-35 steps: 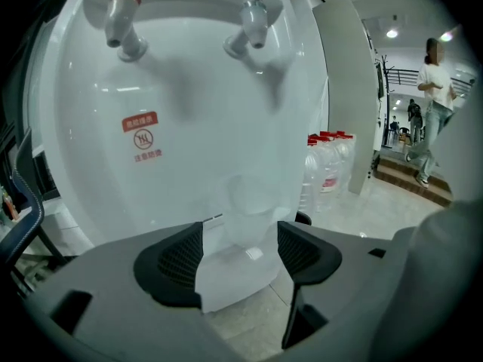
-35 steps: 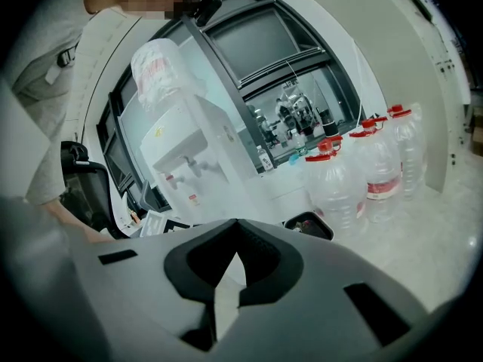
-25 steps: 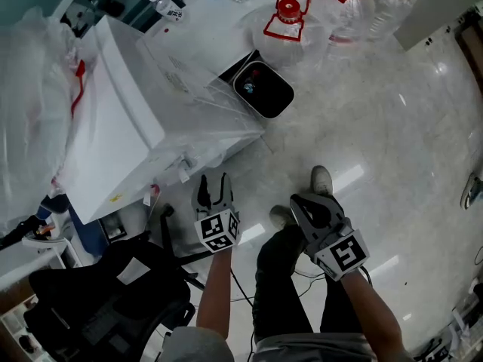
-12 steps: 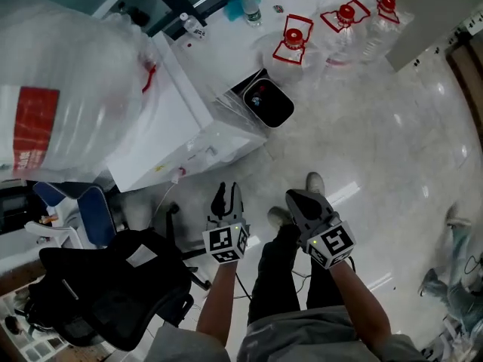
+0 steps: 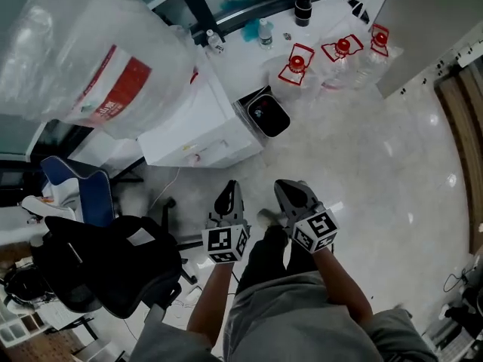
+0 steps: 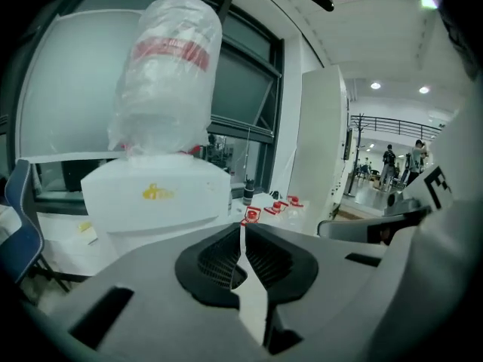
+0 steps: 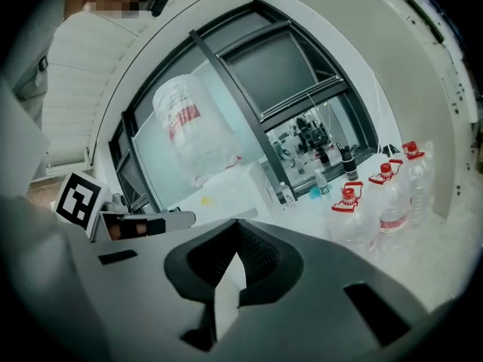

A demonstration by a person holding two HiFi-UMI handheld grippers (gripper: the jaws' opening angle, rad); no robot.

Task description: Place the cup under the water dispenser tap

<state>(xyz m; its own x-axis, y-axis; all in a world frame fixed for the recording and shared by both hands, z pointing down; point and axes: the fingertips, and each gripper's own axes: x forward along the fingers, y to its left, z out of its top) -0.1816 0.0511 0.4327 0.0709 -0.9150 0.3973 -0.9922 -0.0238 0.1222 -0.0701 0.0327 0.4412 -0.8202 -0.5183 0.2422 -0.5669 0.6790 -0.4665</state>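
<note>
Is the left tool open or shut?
Shut, empty: the left tool has just been closing its jaws; its own view shows pads together, nothing between.

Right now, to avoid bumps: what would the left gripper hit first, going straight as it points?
Probably the water dispenser, near its right edge, though depth is unclear: it might pass toward the red-capped bottles. The left gripper has just been closing, empty.

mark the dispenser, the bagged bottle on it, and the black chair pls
dispenser [image 5: 200, 125]: head view, on its white body.
bottle [image 5: 75, 47]: head view, on the bagged side, above the red label.
chair [image 5: 106, 266]: head view, middle of the black upholstery.
</note>
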